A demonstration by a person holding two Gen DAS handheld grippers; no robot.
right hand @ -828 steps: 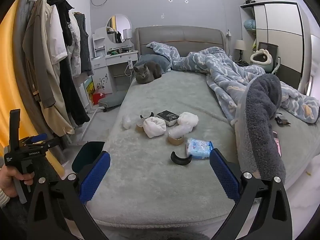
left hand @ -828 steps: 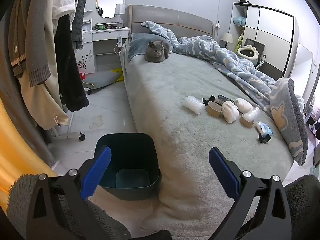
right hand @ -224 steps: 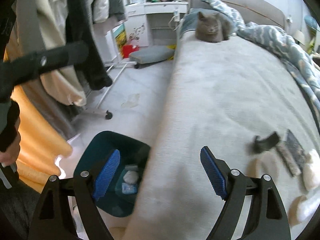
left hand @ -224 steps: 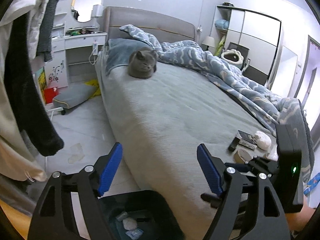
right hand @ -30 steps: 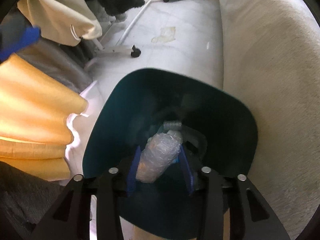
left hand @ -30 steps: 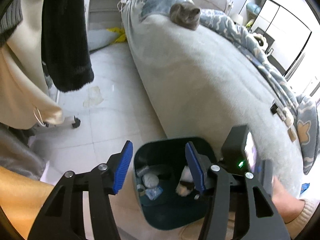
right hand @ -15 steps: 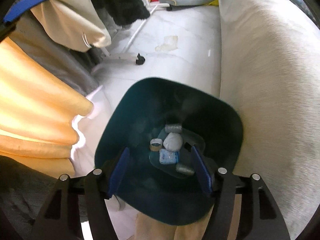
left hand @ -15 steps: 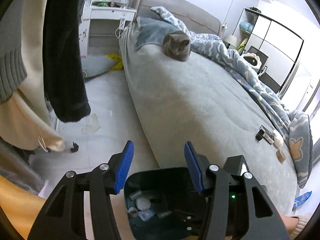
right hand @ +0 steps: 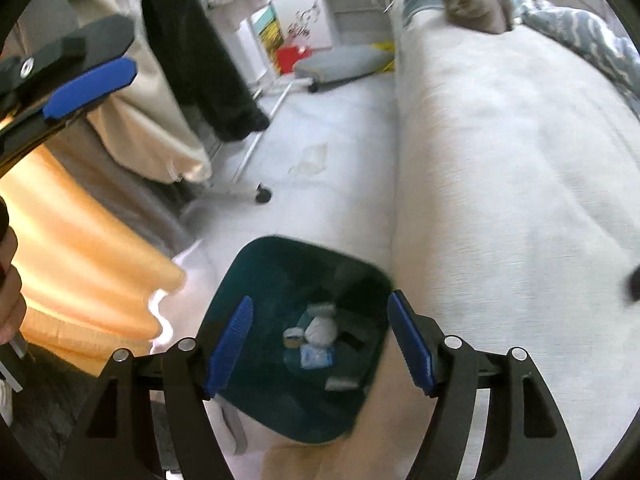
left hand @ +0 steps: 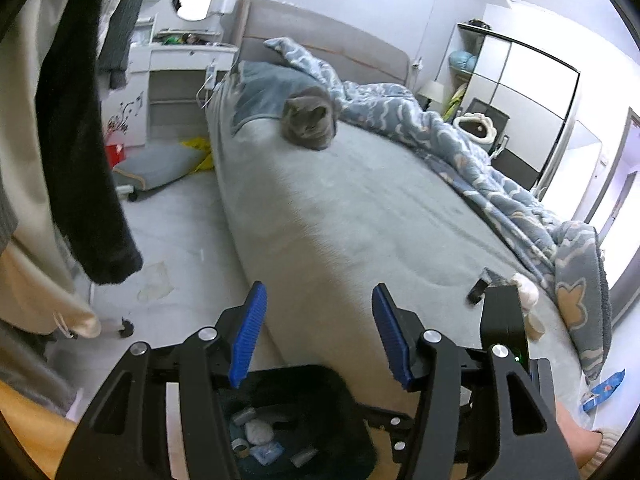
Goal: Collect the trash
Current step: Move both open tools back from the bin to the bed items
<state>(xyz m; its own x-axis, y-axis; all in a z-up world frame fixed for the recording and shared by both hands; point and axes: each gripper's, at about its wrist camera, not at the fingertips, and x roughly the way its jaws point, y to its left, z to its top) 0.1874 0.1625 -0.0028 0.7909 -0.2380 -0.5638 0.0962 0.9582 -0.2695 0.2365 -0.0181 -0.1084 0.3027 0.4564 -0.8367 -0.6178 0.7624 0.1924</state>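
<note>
The dark teal bin [right hand: 240,272] stands on the floor against the bed's side, with a white wad [right hand: 320,330], a tape roll [right hand: 293,336] and a blue packet [right hand: 316,358] in it. My right gripper [right hand: 320,300] hangs above the bin; its jaws are opening with nothing between them. My left gripper [left hand: 318,292] is higher, over the bin [left hand: 304,376] and the bed's edge; its jaws are opening too, and they hold nothing. On the bed's far right lie a black curved piece [left hand: 476,292], a white wad [left hand: 524,286] and a tape roll [left hand: 534,326].
A grey cat [left hand: 308,122] sits near the head of the bed [left hand: 360,208]. Clothes on a wheeled rack [right hand: 200,60] hang at the left beside an orange curtain [right hand: 80,240]. A grey cushion [left hand: 156,164] lies on the floor. A blue packet [left hand: 604,390] lies past the bed's foot.
My right gripper let go of the bubble-wrap bundle into the bin and its jaws spread. Both grippers rose away from the bin and tilted up toward the bed.
</note>
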